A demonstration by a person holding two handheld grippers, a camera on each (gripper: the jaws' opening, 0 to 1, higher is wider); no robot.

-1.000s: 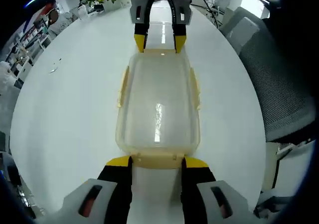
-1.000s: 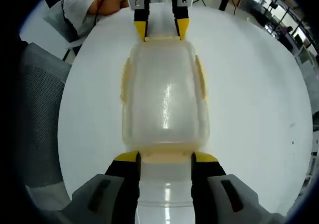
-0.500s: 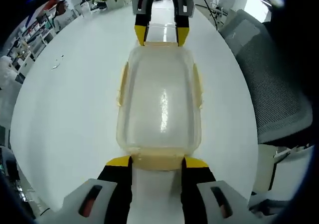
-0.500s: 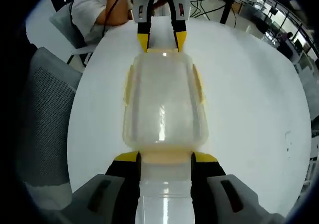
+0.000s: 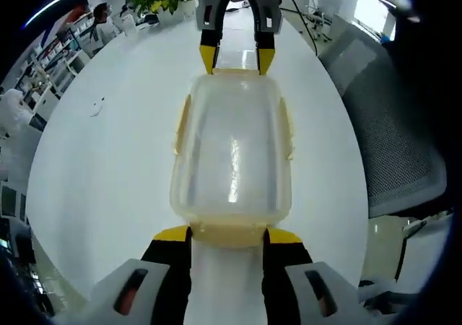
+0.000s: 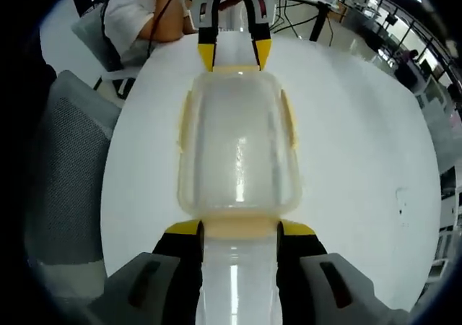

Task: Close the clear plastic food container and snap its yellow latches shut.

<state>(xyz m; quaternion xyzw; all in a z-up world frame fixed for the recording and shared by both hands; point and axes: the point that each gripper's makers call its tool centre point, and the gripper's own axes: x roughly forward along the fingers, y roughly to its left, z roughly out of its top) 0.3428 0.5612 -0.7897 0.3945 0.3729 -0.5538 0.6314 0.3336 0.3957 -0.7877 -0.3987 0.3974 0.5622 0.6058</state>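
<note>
While we hold the container (image 5: 231, 159) endwise | left gripper (image 5: 227, 232) and right gripper (image 6: 238, 227) open, straddling end latches at 6 o'clock | step: latching; next: press flaps down

Glossy white round table (image 5: 108, 180) (image 6: 361, 159), reflecting ceiling light; clear plastic food container (image 5: 232, 155) (image 6: 238, 152) resting lid-on near its middle, pale yellow latches along its sides and ends; a small scrap (image 5: 96, 108) lying well apart on the bare top, too small to identify
</note>
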